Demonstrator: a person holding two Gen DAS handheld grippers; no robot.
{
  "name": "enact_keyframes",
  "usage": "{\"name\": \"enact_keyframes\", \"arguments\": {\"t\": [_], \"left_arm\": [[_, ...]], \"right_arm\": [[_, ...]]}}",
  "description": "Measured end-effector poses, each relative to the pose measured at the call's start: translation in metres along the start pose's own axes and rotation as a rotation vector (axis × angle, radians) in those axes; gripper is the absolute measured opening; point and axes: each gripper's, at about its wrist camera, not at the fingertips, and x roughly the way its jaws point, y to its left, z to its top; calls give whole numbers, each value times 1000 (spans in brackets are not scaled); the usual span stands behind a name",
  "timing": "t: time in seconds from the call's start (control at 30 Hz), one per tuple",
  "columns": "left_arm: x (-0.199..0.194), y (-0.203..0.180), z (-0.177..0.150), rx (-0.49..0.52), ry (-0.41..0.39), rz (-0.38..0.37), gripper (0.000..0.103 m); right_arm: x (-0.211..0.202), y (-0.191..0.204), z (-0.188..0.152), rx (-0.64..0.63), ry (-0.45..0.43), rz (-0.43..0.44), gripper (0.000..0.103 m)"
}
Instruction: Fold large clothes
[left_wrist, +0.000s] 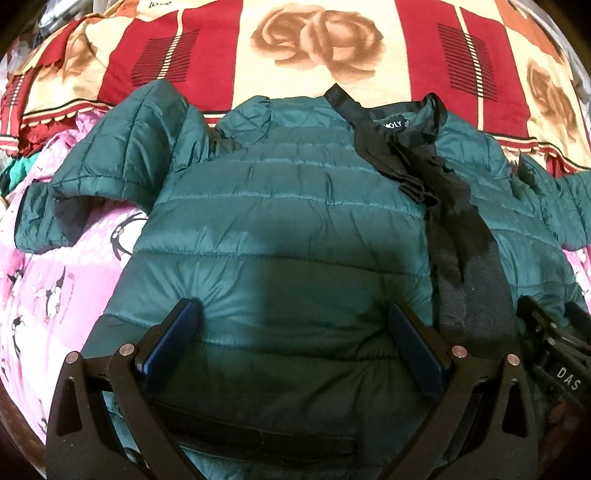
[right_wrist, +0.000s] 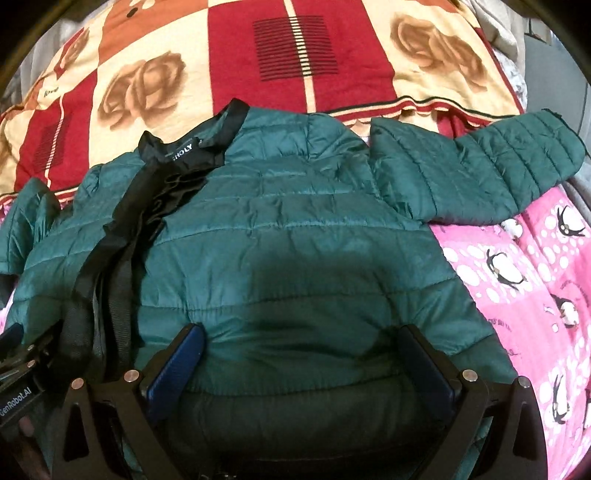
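A dark green quilted puffer jacket (left_wrist: 288, 229) lies flat on the bed, collar away from me, with a black zipper band (left_wrist: 469, 258) down its front. It also shows in the right wrist view (right_wrist: 295, 240). Its left sleeve (left_wrist: 110, 155) and right sleeve (right_wrist: 480, 162) are spread out to the sides. My left gripper (left_wrist: 295, 314) is open over the jacket's lower left half, near the hem. My right gripper (right_wrist: 301, 338) is open over the lower right half. Neither holds any fabric. The right gripper's body (left_wrist: 554, 354) shows at the left view's right edge.
The jacket rests on a pink penguin-print sheet (right_wrist: 517, 280), also in the left wrist view (left_wrist: 55, 280). A red and cream rose-pattern blanket (left_wrist: 317, 40) lies beyond the collar. Loose clothes (left_wrist: 14, 170) sit at the far left.
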Motion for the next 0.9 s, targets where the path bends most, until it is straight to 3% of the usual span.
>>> {"name": "enact_keyframes", "arguments": {"t": [0.1, 0.23, 0.37, 0.47, 0.6, 0.73, 0.9], "left_arm": [[0, -3, 0, 23, -5, 16, 103], [-13, 24, 10, -45, -28, -64, 103], [-49, 105, 30, -174, -177, -72, 103], [-54, 174, 36, -231, -223, -57, 103], [-36, 269, 26, -359, -225, -10, 103], [-8, 340, 8, -523, -203, 8, 103], [40, 384, 1, -673, -128, -30, 103]], "right_arm": [[1, 3, 1, -9, -5, -11, 103], [-1, 4, 0, -17, -10, -19, 103], [-1, 5, 0, -16, -11, -19, 103], [-1, 5, 0, -19, -13, -22, 103], [0, 5, 2, -20, -18, -21, 103], [0, 5, 2, -23, -21, -23, 103], [2, 7, 2, -25, -27, -22, 103]]}}
